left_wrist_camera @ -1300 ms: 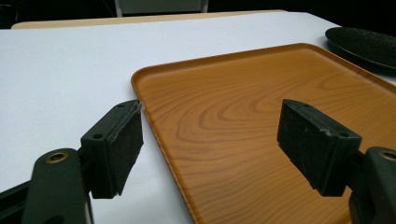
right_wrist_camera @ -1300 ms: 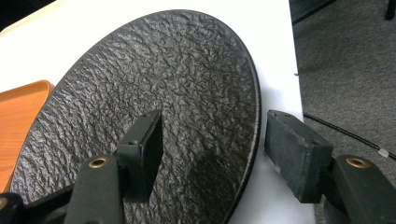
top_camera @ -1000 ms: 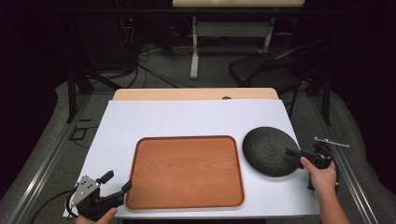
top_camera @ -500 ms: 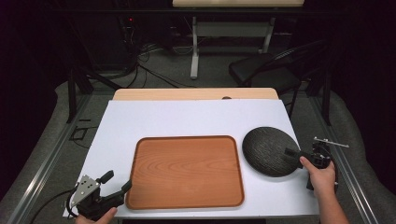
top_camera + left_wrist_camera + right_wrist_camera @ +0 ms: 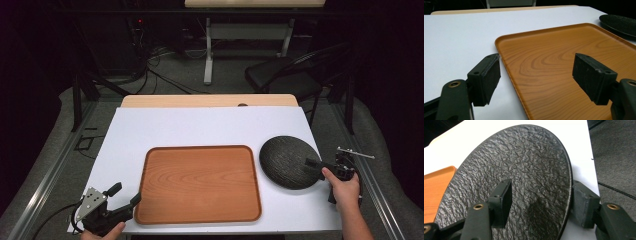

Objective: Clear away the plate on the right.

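Nothing has visibly moved since the earlier frames. On the table, the plate lies right of the tray; the right gripper straddles its near rim, jaws apart. The left gripper gapes across the tray's left edge.

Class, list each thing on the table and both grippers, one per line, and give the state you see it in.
Wooden tray: flat on the white table top, empty.
Black textured plate: right of the tray, empty.
Left gripper: open, jaws straddling the tray's near left rim, not closed on it.
Right gripper: open, one jaw over the plate, the other outside its rim, not yet clamped.
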{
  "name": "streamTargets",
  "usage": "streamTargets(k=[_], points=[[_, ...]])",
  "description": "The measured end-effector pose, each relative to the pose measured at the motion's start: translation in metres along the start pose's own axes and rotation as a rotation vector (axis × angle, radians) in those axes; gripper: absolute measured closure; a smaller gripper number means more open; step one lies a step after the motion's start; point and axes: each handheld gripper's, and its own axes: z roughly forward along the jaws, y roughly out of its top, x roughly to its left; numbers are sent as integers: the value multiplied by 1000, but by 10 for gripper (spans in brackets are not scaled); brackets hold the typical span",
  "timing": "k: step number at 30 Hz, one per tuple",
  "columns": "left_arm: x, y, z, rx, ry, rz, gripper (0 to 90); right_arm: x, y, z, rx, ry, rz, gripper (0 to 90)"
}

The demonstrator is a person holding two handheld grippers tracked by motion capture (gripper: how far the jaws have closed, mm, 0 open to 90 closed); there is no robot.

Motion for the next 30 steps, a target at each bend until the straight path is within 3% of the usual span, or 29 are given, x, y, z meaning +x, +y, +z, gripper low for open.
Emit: streamTargets(k=[10, 15, 20, 27, 30], points=[[0, 0, 0, 0, 4, -2, 229, -4, 2, -2, 1, 20, 47, 435], [1, 0, 0, 2, 3, -3, 229, -4, 4, -4, 5, 10, 29, 496], [1, 0, 0, 3, 7, -5, 230, -4, 7, -11, -1, 51, 69, 560], [0, 0, 0, 5, 5, -4, 231, -6, 7, -15, 25, 8, 24, 698], [1, 0, 1, 6, 6, -4, 231, -6, 7, -16, 31, 18, 54, 706]])
